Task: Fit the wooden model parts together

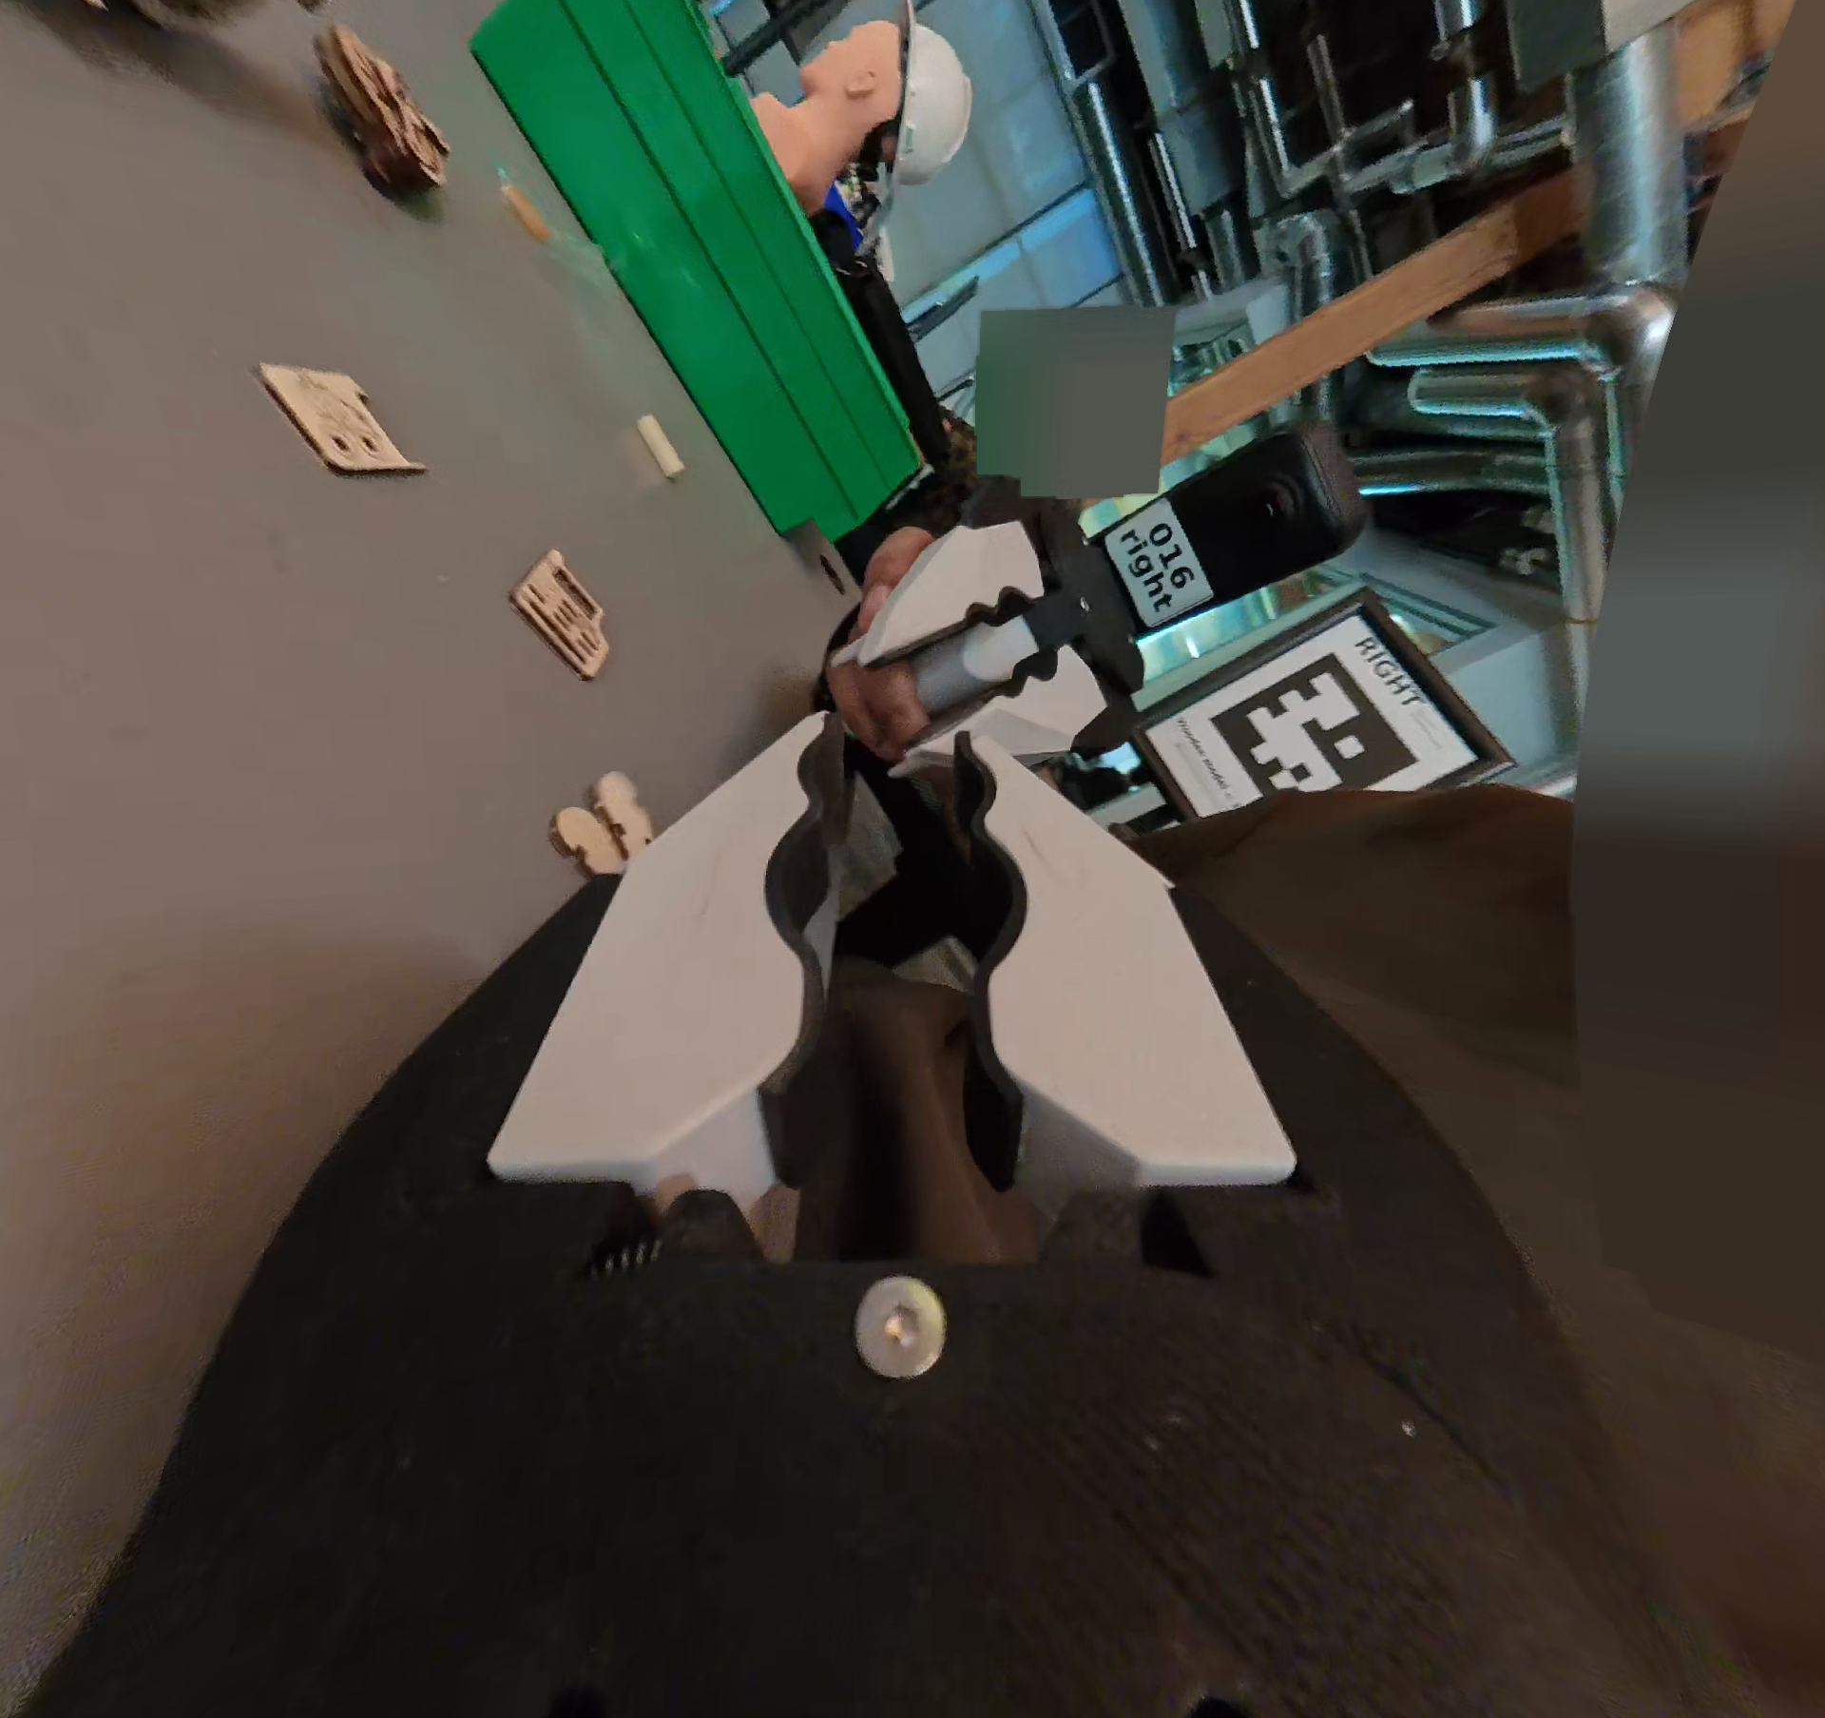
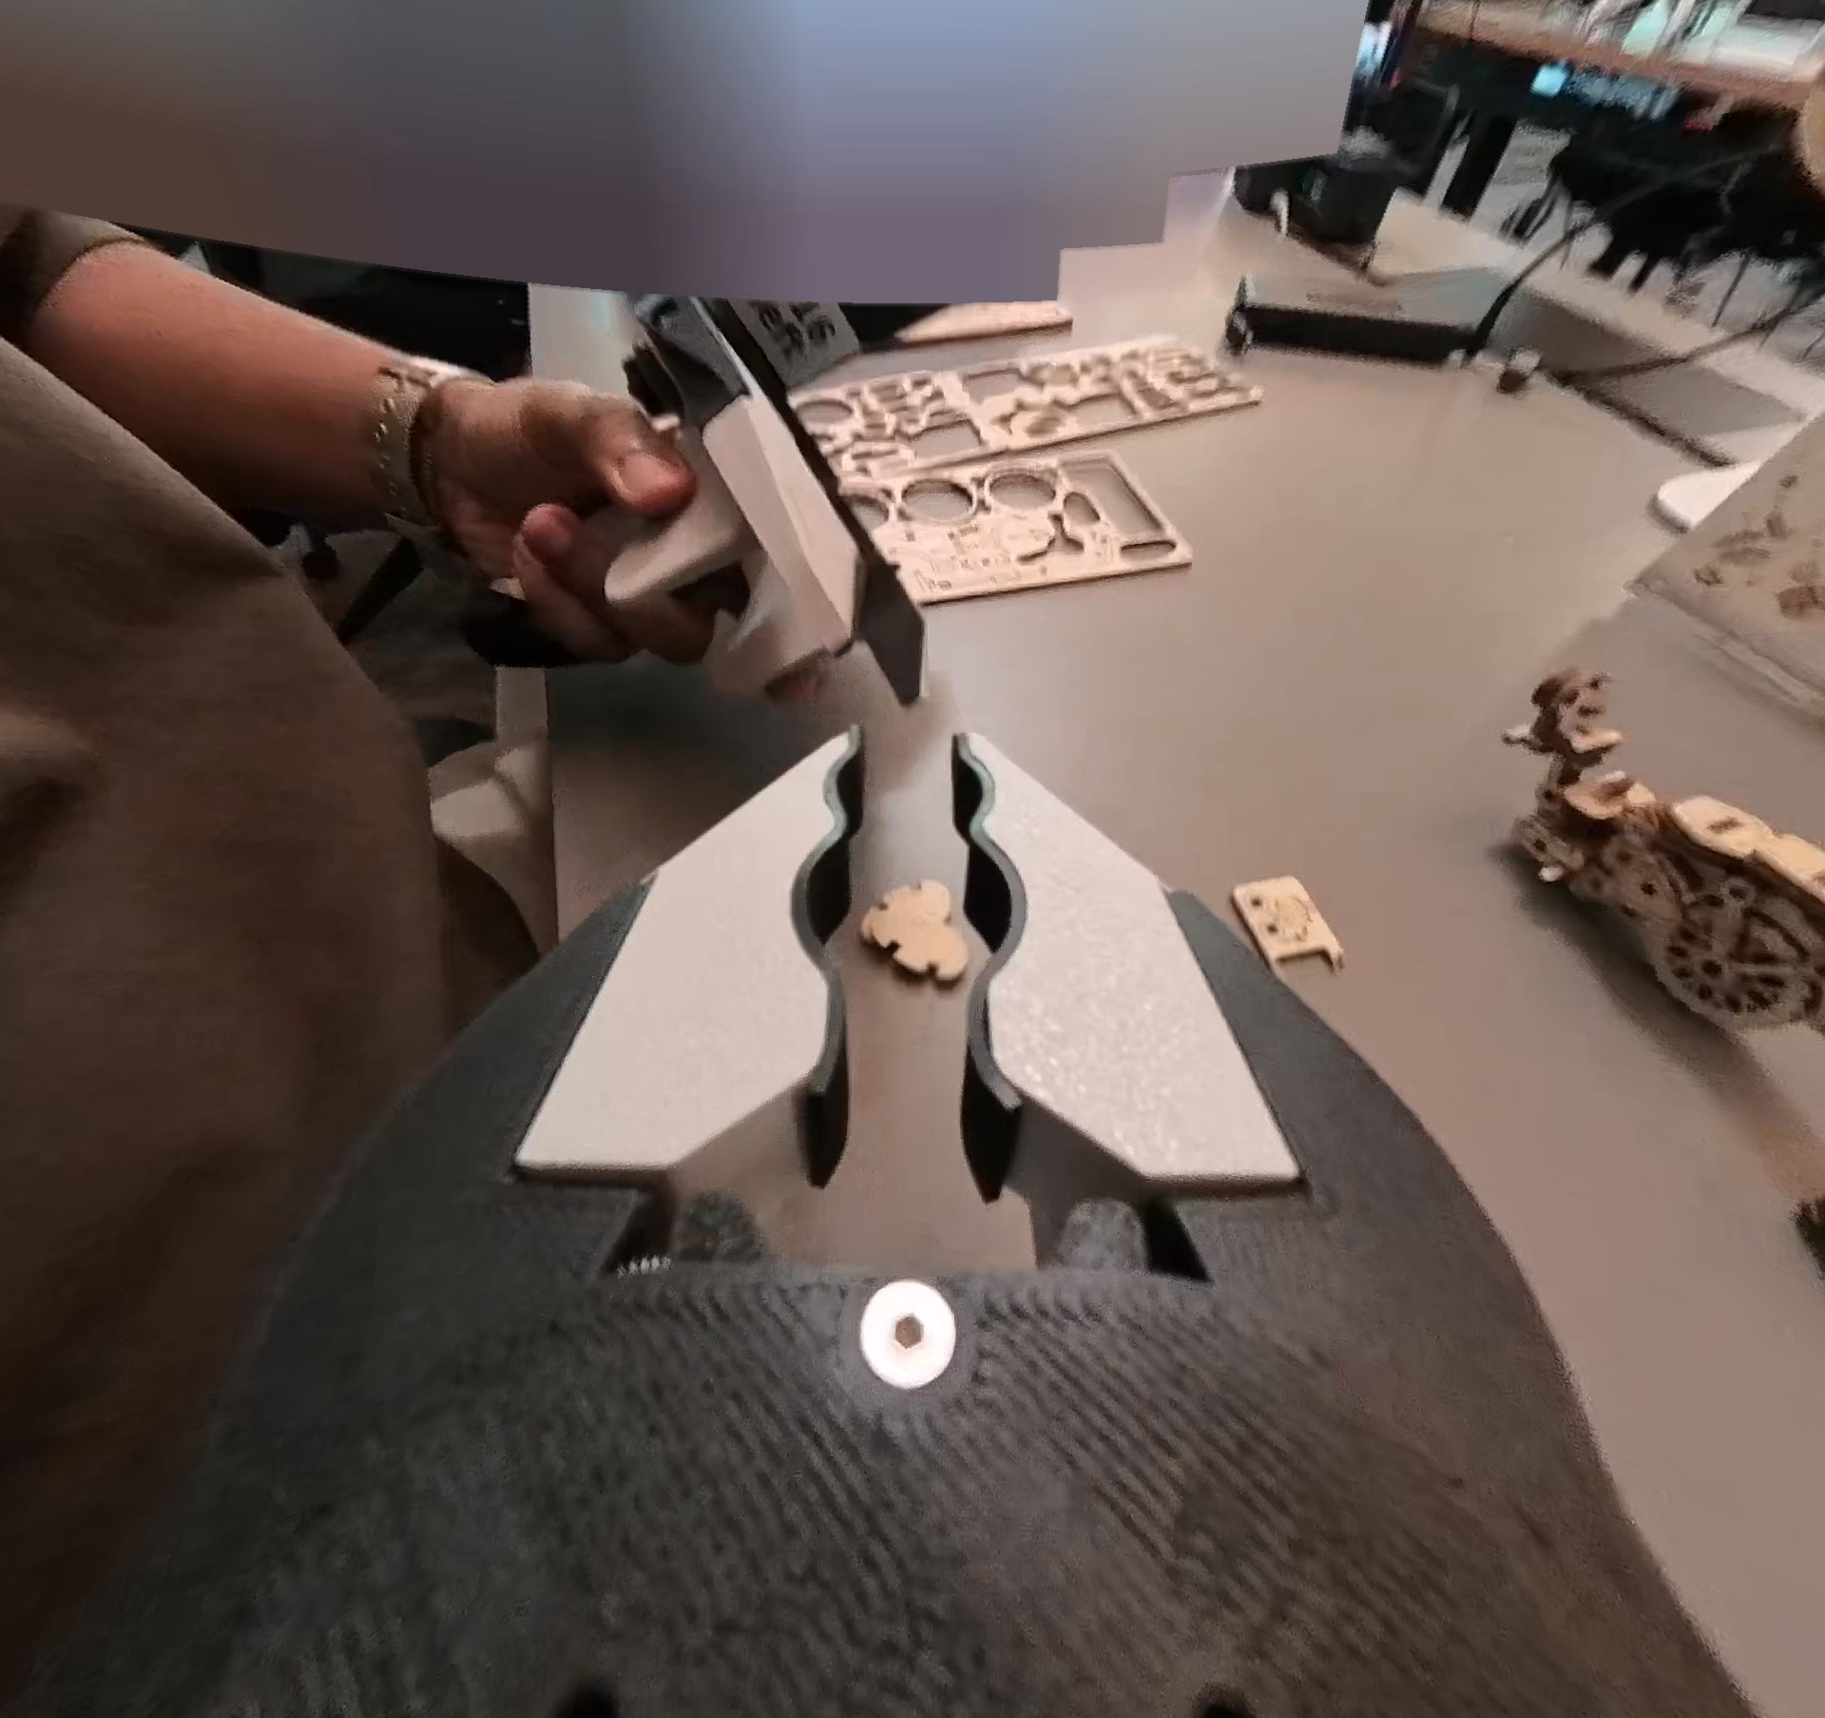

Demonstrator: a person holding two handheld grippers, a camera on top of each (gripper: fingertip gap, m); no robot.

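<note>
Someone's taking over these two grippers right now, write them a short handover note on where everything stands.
Left gripper: jaws open, empty, raised off the table and turned sideways.
Right gripper: jaws open, empty, over the grey table, with a small lobed wooden piece lying below between its fingers.
A flat rectangular wooden plate lies to the right; the partly built wooden model stands farther right; punched-out part sheets lie beyond.
Done: nothing is being fitted now.
Left: pick up loose pieces and fit them together.
</note>
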